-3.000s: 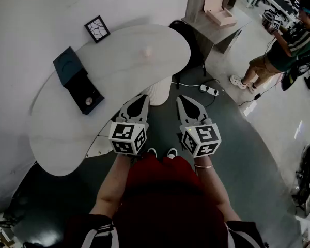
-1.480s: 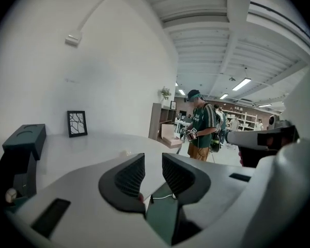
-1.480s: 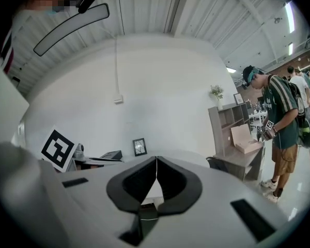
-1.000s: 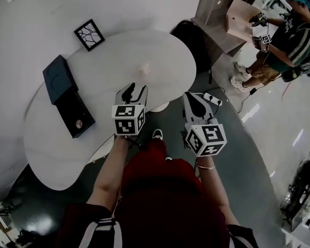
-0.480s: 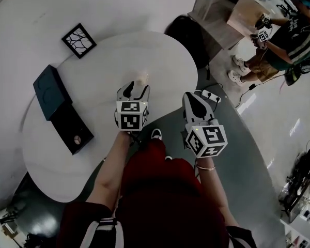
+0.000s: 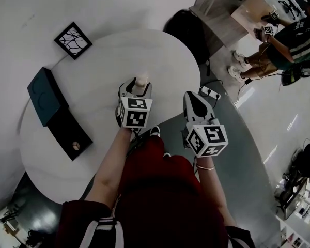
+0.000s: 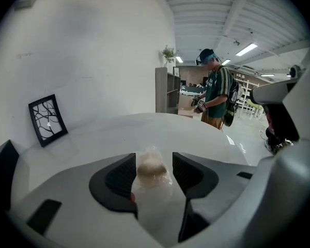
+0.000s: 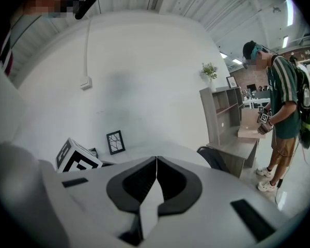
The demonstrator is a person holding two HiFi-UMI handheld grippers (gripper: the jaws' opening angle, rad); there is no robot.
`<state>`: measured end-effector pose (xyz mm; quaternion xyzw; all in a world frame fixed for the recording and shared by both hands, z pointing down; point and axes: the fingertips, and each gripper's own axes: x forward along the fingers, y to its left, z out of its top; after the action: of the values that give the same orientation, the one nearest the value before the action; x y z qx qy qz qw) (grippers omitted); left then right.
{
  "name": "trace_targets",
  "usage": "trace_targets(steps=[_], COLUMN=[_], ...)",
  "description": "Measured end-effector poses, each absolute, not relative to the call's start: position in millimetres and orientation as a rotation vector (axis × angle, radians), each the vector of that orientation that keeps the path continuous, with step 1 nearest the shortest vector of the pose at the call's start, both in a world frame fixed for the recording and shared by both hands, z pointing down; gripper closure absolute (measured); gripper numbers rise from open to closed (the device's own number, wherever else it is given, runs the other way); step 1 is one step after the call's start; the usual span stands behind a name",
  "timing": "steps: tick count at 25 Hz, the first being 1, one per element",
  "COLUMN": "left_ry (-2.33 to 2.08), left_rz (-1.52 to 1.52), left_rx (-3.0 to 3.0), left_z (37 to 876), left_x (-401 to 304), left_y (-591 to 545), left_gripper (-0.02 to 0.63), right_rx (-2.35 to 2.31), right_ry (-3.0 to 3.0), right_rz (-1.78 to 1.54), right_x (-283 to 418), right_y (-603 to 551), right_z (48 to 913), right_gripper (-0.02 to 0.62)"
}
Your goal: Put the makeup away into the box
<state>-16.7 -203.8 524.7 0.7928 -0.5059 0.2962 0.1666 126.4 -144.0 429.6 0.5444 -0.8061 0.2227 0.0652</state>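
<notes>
A small pale makeup piece (image 6: pixel 141 81) in clear wrap stands on the round white table (image 6: pixel 93 76). My left gripper (image 6: pixel 136 84) reaches over the table with its jaws opening, one on each side of the piece (image 7: pixel 152 165); the pads (image 7: pixel 120 175) stand apart from it. The dark box (image 6: pixel 66 129) lies open at the table's left with its teal lid (image 6: pixel 43 102) folded back and a small round item (image 6: pixel 75 145) inside. My right gripper (image 6: pixel 195 98) hovers past the table's right edge above the floor, shut and empty (image 8: pixel 156 172).
A black-framed picture (image 6: pixel 72 39) leans on the wall behind the table. A dark chair (image 6: pixel 188 27) and a wooden shelf (image 6: pixel 222 14) stand beyond it. A power strip (image 6: pixel 211 93) lies on the floor. Another person (image 6: pixel 292 40) stands at the far right.
My left gripper has travelled forward and down over the table until its jaws straddle the pale piece, and they have spread wider. The right gripper has edged forward, still shut.
</notes>
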Motion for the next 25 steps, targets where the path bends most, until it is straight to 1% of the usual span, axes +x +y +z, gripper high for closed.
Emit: trace_targets(steps=[8, 11, 14, 16, 25], left_ry=[-1.403, -1.395, -1.381, -1.387, -1.524], left_rz=[0.936, 0.949, 0.928, 0.911, 0.778], left_rx=[2.236, 2.238, 2.245, 2.254, 2.220], left_z=[538, 539, 538, 533, 490], left_x=[-17, -16, -15, -16, -44], left_y=[-206, -206, -204, -201, -190], left_gripper=[0.388, 0.399, 0.428, 0.436, 0.439], right_rx=[1.613, 1.606, 1.604, 1.600, 1.481], right_ry=[-2.434, -2.437, -2.441, -2.447, -2.534], right_rz=[0.692, 0.692, 0.689, 0.684, 0.660], right_x=[116, 113, 111, 109, 85], right_y=[-157, -159, -161, -162, -165], right_z=[435, 434, 432, 430, 418], right_gripper=[0.580, 0.580, 0.580, 0.580, 0.580])
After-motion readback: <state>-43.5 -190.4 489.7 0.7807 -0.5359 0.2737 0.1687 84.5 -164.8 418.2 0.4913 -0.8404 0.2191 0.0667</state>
